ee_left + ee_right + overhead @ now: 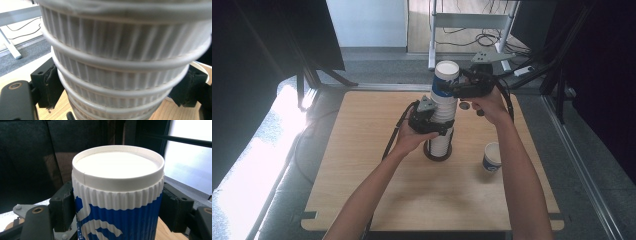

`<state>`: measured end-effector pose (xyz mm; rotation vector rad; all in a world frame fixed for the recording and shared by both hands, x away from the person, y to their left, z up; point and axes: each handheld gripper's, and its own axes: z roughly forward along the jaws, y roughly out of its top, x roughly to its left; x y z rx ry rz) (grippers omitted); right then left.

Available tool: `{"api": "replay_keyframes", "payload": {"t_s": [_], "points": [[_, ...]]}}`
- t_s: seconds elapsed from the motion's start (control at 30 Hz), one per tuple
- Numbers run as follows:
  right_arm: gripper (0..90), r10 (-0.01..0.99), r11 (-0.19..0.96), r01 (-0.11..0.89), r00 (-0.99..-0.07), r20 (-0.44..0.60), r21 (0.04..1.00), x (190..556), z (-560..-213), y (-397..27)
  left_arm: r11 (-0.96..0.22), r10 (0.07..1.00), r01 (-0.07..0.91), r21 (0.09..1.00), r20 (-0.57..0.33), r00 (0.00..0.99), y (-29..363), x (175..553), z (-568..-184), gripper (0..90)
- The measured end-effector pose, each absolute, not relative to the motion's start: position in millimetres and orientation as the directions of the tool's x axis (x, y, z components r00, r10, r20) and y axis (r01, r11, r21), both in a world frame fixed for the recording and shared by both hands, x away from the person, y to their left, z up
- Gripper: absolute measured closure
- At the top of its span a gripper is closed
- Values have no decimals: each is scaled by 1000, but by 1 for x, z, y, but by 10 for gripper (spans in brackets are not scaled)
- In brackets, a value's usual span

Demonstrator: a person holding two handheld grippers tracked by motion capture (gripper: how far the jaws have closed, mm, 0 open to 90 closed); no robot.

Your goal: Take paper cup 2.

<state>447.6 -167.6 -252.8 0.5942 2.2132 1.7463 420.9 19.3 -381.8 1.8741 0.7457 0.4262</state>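
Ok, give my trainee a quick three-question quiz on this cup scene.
1. True or false: the left gripper grips the stack lower than the right gripper does.
2. What does the right gripper clamp? A) the top cup B) the lone cup C) nothing
3. Which way up is the top cup?

Key: 1 true; 2 A; 3 upside down, base uppermost.
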Motion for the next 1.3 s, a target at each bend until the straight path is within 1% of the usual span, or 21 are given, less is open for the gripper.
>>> {"api": "replay_keyframes", "payload": {"t_s": [0.57,0.67,0.83,0.97,1.3], "points": [[255,474,181,146,-880,44,973,447,-253,-168,-273,665,307,912,-52,745,19,421,-382,133],[262,475,92,133,-877,74,987,444,-245,-173,-281,662,301,911,-43,748,19,420,-382,133],[263,481,110,121,-875,54,987,441,-239,-174,-284,663,298,911,-38,748,18,420,-382,133],[264,481,75,112,-874,63,991,438,-233,-177,-291,666,294,911,-28,745,18,420,-381,132],[264,506,40,61,-862,32,997,423,-210,-189,-287,669,306,907,-39,742,19,420,-381,133]]}}
